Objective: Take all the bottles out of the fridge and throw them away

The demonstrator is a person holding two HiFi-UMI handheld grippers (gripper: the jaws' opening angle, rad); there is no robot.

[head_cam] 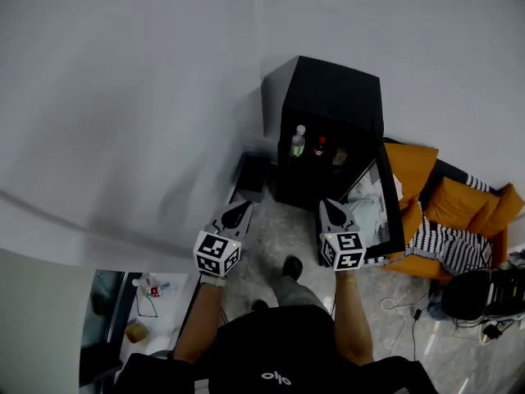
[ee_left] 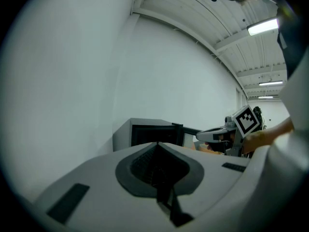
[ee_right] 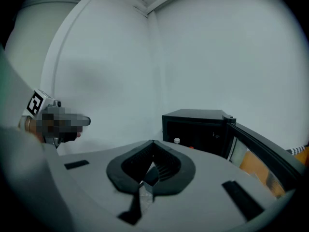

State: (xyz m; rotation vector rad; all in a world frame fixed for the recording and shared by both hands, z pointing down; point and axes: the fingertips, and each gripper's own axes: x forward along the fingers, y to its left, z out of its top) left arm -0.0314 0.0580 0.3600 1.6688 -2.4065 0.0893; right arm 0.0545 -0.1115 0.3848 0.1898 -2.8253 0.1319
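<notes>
A black mini fridge (head_cam: 328, 105) stands against the white wall with its door (head_cam: 392, 203) swung open to the right. On its shelf stand a clear bottle with a white cap (head_cam: 298, 141), a red-capped bottle (head_cam: 320, 145) and a darker one (head_cam: 340, 156). My left gripper (head_cam: 239, 212) and right gripper (head_cam: 330, 210) hang side by side short of the fridge, both shut with nothing held. In the right gripper view the fridge (ee_right: 195, 124) lies ahead, with the white cap (ee_right: 177, 140) showing just above my jaws. The left gripper view shows the fridge (ee_left: 145, 133) and the right gripper (ee_left: 217, 135).
A low black box (head_cam: 253, 175) sits on the floor left of the fridge. Orange cushions (head_cam: 447, 208) and a striped cloth (head_cam: 443, 246) lie to the right behind the door, with a black bag (head_cam: 484, 292) and cables (head_cam: 402, 306) nearer. A person's shoe (head_cam: 291, 267) is on the floor between the grippers.
</notes>
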